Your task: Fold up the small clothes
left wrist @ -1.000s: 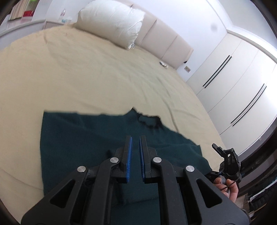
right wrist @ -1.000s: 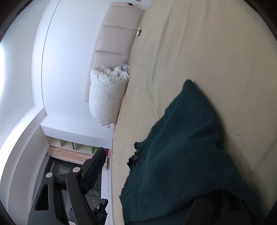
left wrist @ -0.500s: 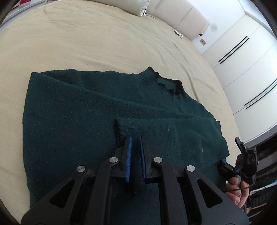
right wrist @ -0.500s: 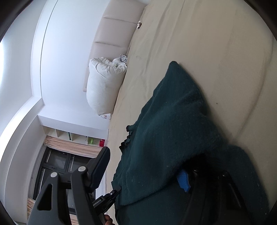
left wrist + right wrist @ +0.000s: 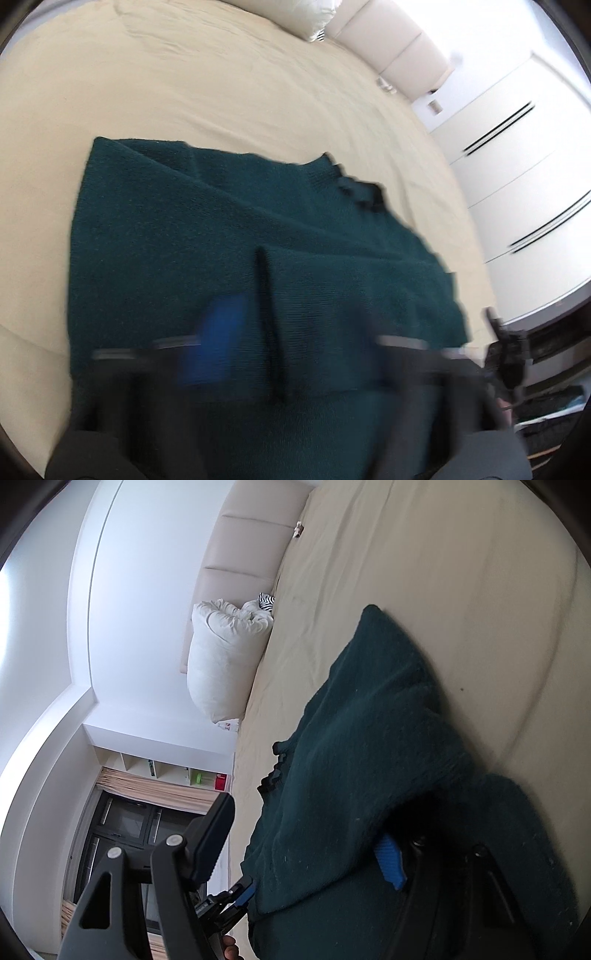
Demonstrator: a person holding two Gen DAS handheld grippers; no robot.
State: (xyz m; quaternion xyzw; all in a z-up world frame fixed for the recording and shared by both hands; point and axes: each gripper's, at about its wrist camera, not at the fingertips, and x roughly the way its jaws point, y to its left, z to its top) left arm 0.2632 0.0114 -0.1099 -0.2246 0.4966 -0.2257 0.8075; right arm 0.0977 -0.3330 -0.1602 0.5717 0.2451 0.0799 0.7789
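Observation:
A dark green knitted sweater (image 5: 207, 236) lies spread on the beige bed, with a sleeve (image 5: 295, 306) folded across its middle and the dark collar (image 5: 364, 192) at the far side. My left gripper (image 5: 295, 350) is blurred by motion; its fingers stand wide apart, one blue pad (image 5: 218, 343) left of the sleeve. In the right wrist view the sweater (image 5: 369, 775) drapes over the right finger, with its blue pad (image 5: 389, 860) showing. My right gripper (image 5: 306, 849) is open, the left finger (image 5: 212, 834) free in the air.
The beige bed sheet (image 5: 184, 85) stretches around the sweater. A white pillow (image 5: 221, 664) and a padded headboard (image 5: 251, 542) stand at the far end. White wardrobe doors (image 5: 524, 177) are to the right. Shelves and a dark window (image 5: 147, 812) are beside the bed.
My left gripper was shut on the folded sleeve and has now opened wide, letting the sleeve rest on the sweater. The right gripper stays open under the cloth.

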